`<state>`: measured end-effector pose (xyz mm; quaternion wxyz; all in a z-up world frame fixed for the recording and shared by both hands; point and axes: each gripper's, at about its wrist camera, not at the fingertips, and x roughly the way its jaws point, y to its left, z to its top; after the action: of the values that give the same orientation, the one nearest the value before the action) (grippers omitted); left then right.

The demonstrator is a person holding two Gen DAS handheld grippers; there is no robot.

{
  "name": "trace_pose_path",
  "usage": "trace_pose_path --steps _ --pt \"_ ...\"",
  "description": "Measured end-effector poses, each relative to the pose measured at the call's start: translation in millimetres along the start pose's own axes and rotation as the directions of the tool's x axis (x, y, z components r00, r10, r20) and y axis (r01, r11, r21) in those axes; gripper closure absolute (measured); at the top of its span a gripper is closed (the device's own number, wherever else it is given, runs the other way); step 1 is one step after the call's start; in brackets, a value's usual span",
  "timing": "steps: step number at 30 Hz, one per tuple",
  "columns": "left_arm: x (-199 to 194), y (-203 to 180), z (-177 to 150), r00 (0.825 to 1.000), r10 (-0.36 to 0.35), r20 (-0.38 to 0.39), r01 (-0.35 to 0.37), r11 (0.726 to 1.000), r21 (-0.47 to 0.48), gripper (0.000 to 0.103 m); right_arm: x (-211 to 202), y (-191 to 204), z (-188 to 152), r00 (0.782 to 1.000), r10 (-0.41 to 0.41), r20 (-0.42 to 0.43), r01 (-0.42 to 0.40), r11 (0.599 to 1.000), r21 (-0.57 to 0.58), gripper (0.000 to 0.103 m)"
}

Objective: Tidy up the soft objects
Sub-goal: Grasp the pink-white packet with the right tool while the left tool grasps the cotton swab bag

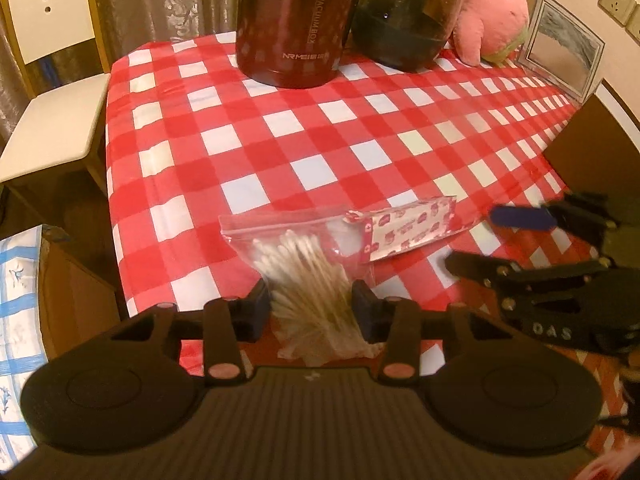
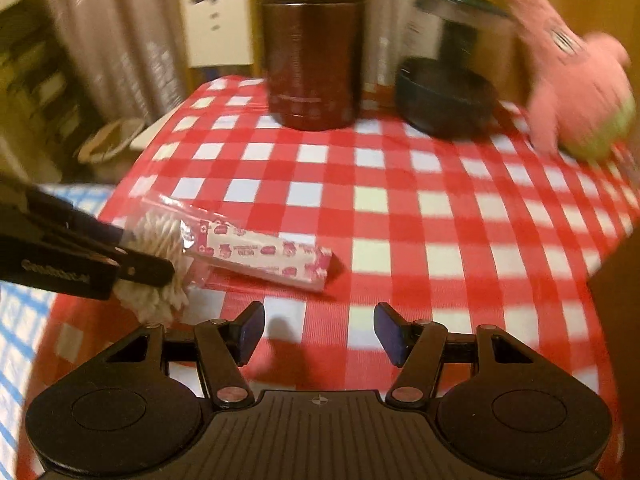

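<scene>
**me:** Blue pads on my left gripper (image 1: 312,306) sit on either side of the zip bag of cotton swabs (image 1: 298,254), and they look to be pressing its lower end. No earlier shot to compare, so I'll just call it a grip on the bag. My right gripper (image 2: 320,330) has its jaws standing apart with nothing but checked tablecloth (image 2: 384,184) between them.

**other:** where's the rest of the soft stuff?

**me:** From the left wrist view, the small patterned packet (image 1: 412,228) lies touching the bag at about 1 o'clock, flat on the cloth. The right gripper shows at 3 o'clock, near the packet but apart from it. Further out at 12 o'clock there's the dark red vacuum flask (image 1: 298,24), with a dark jar (image 1: 404,28) just beside it at 1 o'clock. The pink plush toy (image 1: 494,8) leans at the far corner beyond the jar, next to a picture frame (image 1: 564,46).

**other:** and off the table?

**me:** White chair (image 1: 48,92) at 10 o'clock, blue-checked cloth (image 1: 20,312) at 8 o'clock.
</scene>
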<state>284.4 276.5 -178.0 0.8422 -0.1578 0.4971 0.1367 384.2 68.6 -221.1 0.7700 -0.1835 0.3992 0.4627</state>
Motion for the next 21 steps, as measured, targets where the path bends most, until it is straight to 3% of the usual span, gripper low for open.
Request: trace_pose_path --steps 10,16,19,21 --pt "5.0 3.3 6.4 1.000 -0.012 -0.007 0.012 1.000 -0.012 0.062 32.5 3.0 26.7 0.991 0.128 -0.038 -0.133 0.965 -0.227 0.042" --pt "6.6 3.7 7.9 1.000 -0.012 -0.005 0.012 1.000 -0.017 0.063 44.3 -0.9 34.2 0.975 0.210 -0.074 -0.222 0.948 -0.228 0.042" --pt "6.7 3.3 8.3 1.000 -0.011 -0.005 0.011 1.000 -0.018 0.063 41.3 -3.0 34.9 0.966 0.245 -0.084 -0.258 0.942 -0.217 0.059" --pt "6.8 3.2 8.3 1.000 -0.011 -0.005 0.010 1.000 -0.017 0.063 38.0 -2.0 33.3 0.965 0.244 -0.092 -0.259 0.939 -0.228 0.063"
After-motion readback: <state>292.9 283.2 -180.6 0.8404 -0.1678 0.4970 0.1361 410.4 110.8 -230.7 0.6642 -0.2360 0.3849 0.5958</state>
